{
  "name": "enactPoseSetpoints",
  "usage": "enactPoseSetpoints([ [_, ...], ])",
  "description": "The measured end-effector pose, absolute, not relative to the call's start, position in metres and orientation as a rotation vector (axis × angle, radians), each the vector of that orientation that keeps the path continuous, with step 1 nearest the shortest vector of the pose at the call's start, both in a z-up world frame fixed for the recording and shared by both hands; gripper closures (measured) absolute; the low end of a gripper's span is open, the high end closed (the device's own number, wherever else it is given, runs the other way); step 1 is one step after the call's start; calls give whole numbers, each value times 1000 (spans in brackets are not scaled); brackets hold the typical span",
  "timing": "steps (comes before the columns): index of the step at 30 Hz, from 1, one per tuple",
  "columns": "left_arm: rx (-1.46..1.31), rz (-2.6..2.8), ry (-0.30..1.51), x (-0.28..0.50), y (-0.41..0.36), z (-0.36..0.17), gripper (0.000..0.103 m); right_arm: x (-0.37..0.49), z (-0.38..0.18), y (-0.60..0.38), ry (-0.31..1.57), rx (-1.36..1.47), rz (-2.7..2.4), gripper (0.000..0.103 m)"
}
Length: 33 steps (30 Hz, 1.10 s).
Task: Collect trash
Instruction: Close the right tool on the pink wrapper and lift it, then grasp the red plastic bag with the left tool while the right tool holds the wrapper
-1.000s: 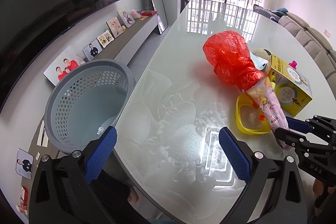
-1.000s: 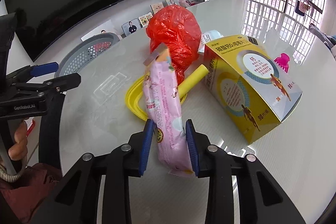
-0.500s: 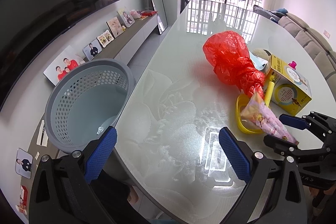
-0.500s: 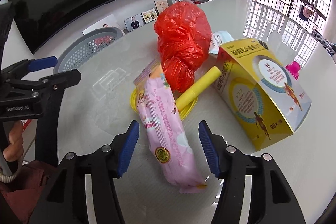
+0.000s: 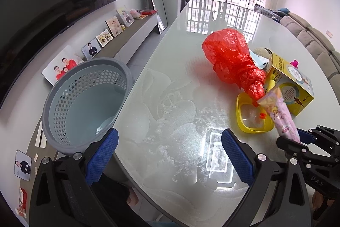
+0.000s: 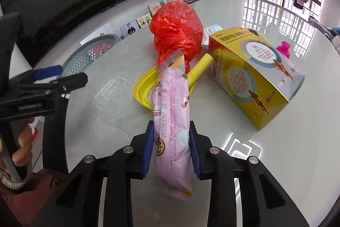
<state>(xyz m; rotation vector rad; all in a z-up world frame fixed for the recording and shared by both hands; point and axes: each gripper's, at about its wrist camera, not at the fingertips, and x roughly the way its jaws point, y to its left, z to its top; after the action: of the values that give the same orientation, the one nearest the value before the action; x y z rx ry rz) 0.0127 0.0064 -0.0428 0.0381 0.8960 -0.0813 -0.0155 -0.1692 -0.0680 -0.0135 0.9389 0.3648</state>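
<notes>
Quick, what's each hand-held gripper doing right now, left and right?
Left hand-held gripper: open, holding nothing.
Right hand-held gripper: closed on the pink snack packet.

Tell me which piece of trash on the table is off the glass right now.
The pink snack wrapper: the right gripper is shut on it, lifted. The red plastic bag, yellow lid and yellow box rest on the table.

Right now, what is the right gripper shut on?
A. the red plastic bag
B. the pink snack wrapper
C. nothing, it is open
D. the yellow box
B: the right gripper has both blue fingers pressed against the pink snack wrapper, lifted off the table.
</notes>
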Motion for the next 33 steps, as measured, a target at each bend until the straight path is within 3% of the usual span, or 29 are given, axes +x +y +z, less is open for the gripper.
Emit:
enactPoseSetpoints([
  [16, 73, -206, 847, 37, -56, -30, 7, -58, -41, -225, 772, 167, 233, 74],
  [33, 48, -251, 899, 102, -103, -53, 8, -57, -52, -252, 767, 258, 279, 74],
])
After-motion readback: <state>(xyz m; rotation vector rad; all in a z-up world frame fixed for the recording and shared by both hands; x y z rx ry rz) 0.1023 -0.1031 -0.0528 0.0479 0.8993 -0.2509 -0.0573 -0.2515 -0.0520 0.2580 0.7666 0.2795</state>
